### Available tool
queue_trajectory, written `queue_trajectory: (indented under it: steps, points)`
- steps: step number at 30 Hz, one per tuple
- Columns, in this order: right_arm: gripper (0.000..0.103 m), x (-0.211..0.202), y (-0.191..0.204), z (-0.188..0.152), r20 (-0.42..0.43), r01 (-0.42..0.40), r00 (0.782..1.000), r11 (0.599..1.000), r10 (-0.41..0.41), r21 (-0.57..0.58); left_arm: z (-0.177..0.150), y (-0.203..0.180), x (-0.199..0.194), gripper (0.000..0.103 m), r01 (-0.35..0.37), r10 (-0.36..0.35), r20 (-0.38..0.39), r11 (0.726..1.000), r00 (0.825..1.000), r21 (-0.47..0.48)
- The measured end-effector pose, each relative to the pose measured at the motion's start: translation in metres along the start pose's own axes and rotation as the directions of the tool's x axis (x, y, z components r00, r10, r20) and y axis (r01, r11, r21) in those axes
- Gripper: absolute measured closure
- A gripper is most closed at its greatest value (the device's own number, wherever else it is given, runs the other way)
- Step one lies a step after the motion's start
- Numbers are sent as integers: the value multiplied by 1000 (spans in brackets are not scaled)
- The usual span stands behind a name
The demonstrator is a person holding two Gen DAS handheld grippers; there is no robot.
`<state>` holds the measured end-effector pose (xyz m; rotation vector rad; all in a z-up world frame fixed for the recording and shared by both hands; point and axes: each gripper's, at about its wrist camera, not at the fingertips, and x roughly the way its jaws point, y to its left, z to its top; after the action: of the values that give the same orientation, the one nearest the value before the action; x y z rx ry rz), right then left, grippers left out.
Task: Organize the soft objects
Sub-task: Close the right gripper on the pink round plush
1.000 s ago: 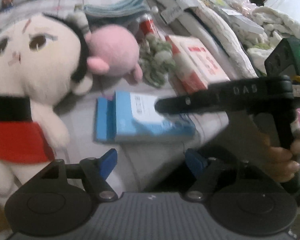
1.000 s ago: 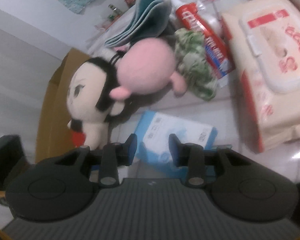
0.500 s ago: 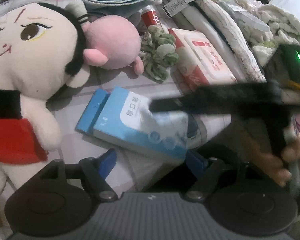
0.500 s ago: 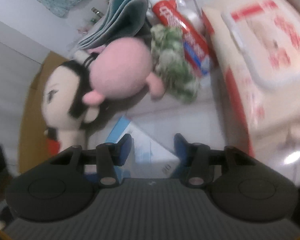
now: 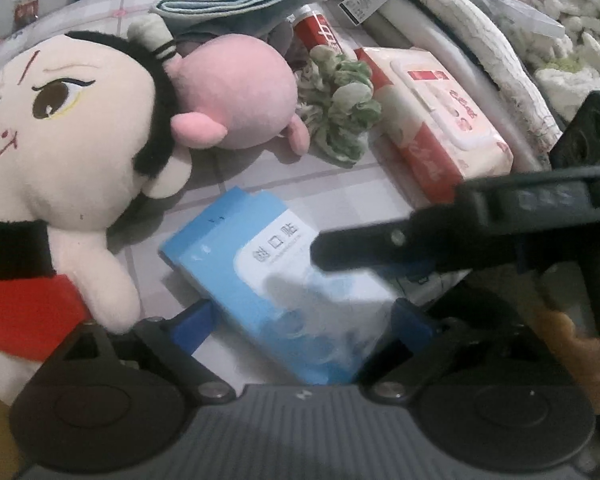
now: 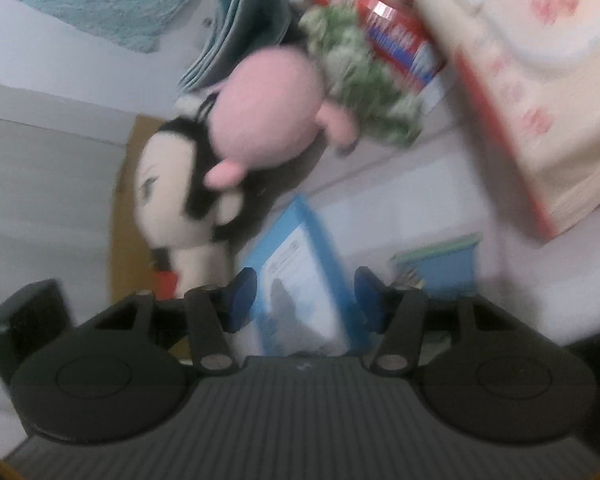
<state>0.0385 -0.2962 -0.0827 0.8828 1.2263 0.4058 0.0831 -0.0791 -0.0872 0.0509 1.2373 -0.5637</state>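
A large cream doll plush (image 5: 60, 152) with black hair and a red outfit lies at the left. A pink round plush (image 5: 236, 100) rests against its head; both also show in the right wrist view, the pink plush (image 6: 268, 108) blurred. A green-and-white scrunchie (image 5: 340, 112) lies beside the pink plush. A blue box (image 5: 276, 280) lies between the open fingers of my left gripper (image 5: 300, 316). My right gripper (image 6: 304, 296) is open, its fingers on either side of the same blue box (image 6: 300, 280). Its body (image 5: 480, 228) crosses the left wrist view above the box.
A red-and-cream wet wipes pack (image 5: 440, 128) lies right of the scrunchie. A red tube (image 5: 320, 36) and folded blue towels (image 5: 240, 4) lie behind the plushes. Quilted bedding (image 5: 480, 40) is piled at the right. A second small blue box (image 6: 440, 264) lies near the wipes.
My right gripper has opened wider and moved in over the blue box. The left wrist view has moved closer to the box, which now sits angled between its fingers.
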Motion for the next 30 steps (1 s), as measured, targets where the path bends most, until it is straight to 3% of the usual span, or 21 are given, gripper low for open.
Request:
queue_trajectory:
  steps: [6,13,17,22,30]
  points:
    - [45,-7,-25,-6,-51,-137,988,984,143,111,-1,-6,2,3,-28,29,-18,999,999,16]
    - [43,-46,-15,-13,82,-92,992,996,92,-4,8,-8,9,0,-58,54,-59,997,997,-60]
    - [43,-71,-4,-21,153,-31,987,994,47,-103,14,-8,16,2,-111,102,-73,985,992,-133]
    - [43,-93,16,-28,250,100,968,961,-34,-257,10,-19,22,14,-219,215,-65,973,974,-69]
    - [43,-95,42,-16,348,270,929,876,-128,-399,-14,-11,3,16,-173,172,-68,985,983,5]
